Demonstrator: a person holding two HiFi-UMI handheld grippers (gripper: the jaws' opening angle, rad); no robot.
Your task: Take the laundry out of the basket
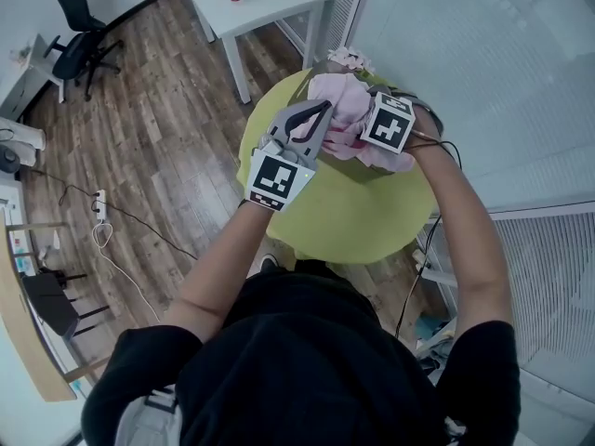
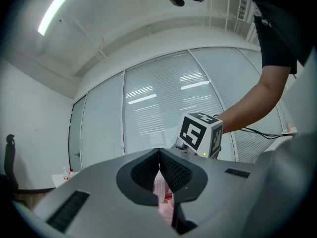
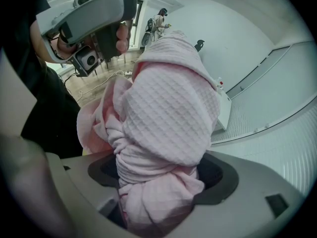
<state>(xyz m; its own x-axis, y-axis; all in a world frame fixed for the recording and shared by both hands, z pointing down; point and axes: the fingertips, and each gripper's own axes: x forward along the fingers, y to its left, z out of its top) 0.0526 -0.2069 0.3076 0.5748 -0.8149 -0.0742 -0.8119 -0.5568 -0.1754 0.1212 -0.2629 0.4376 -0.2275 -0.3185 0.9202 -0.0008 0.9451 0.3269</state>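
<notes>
Pink cloth [image 3: 168, 113] sits bunched tight in the right gripper [image 3: 158, 178]; the left gripper [image 2: 159, 175] pinches a fold too, both over the green table [image 1: 353, 216].

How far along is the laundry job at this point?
Done: the pink cloth is held up over the green table. In hand: the left gripper and right gripper are both shut on it. Left: setting it down; no basket shows clearly, so I cannot tell whether more laundry remains.
</notes>
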